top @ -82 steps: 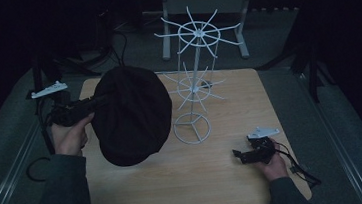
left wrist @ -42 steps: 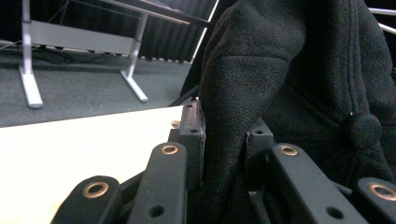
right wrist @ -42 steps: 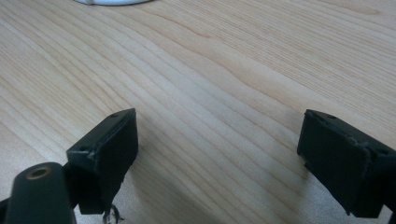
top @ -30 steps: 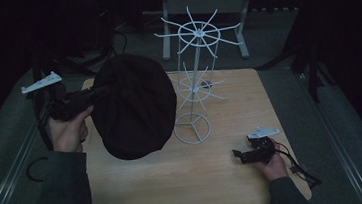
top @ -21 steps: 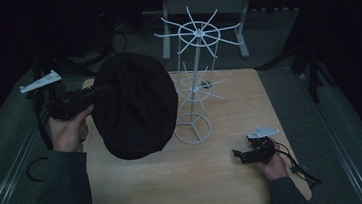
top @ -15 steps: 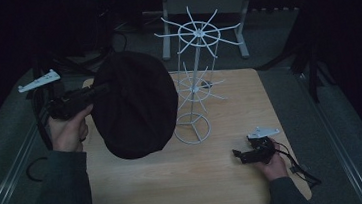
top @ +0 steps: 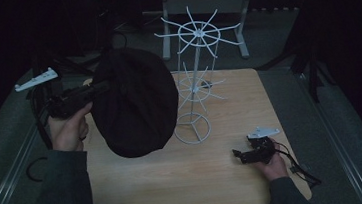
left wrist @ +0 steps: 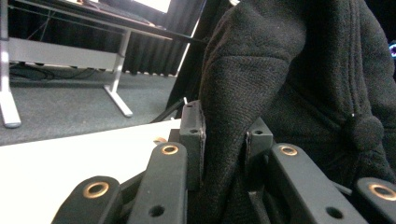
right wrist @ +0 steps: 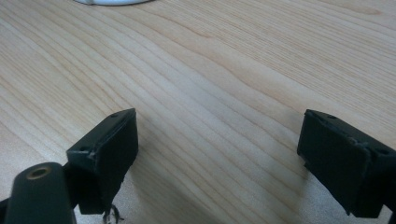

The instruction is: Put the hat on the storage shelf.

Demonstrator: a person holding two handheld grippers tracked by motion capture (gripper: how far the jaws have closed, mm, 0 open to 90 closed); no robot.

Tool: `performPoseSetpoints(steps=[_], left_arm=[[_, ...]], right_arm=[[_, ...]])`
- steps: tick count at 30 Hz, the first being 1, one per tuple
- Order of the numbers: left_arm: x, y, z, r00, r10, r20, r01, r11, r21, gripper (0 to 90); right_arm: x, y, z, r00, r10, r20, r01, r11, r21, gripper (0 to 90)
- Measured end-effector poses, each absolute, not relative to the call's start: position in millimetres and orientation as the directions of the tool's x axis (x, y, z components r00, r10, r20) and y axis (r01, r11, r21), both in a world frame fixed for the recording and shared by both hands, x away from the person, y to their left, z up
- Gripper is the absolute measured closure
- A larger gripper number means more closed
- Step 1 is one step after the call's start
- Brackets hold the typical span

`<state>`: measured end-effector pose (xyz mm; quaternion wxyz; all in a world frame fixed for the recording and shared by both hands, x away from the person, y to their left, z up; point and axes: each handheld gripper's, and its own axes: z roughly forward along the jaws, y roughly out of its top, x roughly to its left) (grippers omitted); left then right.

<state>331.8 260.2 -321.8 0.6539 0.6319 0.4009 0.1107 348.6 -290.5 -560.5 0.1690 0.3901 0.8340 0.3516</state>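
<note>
The left gripper (top: 98, 88) is held up above the left edge of the wooden table (top: 226, 178), its jaws clamped on a fold of a black knitted hat (top: 136, 101). In the left gripper view the two black jaws pinch the hat's (left wrist: 299, 79) thick knit between them, the fabric bulging up and to the right of the grip. The hat hangs clear of the tabletop over the left half of the table, its right side just beside the white wire display rack (top: 195, 88), which stands on a ring base near the table's middle with spokes radiating from two tiers. The right gripper (top: 239, 155) rests low near the table's right front corner, held by the person's right hand (top: 273, 166); in the right gripper view its jaws stand wide apart over bare wood grain (right wrist: 224, 70), with nothing between them.
</note>
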Motion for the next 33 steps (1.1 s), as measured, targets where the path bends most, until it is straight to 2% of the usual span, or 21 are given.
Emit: performPoseSetpoints(steps=[33], left_arm=[[334.9, 252.6, -312.9, 0.683, 0.604, -0.410, 0.357, 0.215, 0.909, 76.3]], right_arm=[[348.8, -290.5, -560.5, -0.638, 0.770, -0.007, 0.532, 0.448, 0.718, 12.3]])
